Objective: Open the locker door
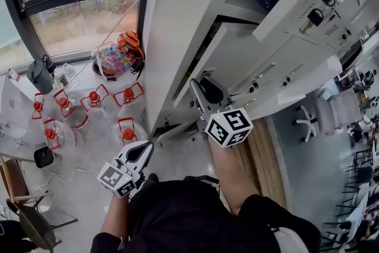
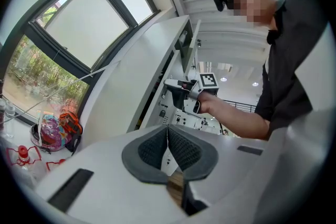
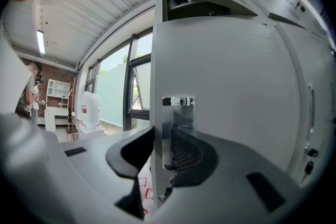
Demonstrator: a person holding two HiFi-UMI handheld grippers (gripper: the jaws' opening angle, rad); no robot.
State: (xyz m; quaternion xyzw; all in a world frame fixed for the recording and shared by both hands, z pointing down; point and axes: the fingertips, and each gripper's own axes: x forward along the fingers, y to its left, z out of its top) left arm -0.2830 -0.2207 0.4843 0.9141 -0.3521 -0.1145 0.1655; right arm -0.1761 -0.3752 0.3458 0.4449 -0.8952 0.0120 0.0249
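Clamping right gripper (image 3: 163, 139) on the door (image 3: 226, 76) edge at its metal plate (image 3: 178, 113), door seemingly ajar; hanging left gripper (image 2: 168, 139) low, fingers together, empty; jugs (image 1: 127, 130) crowding floor beside locker (image 1: 172, 26).

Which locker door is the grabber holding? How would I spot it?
Find the tall white locker bank beside the big window. The right gripper pinches the edge of one locker door standing ajar. What sets it apart is the shiny metal latch plate at its gripped edge.
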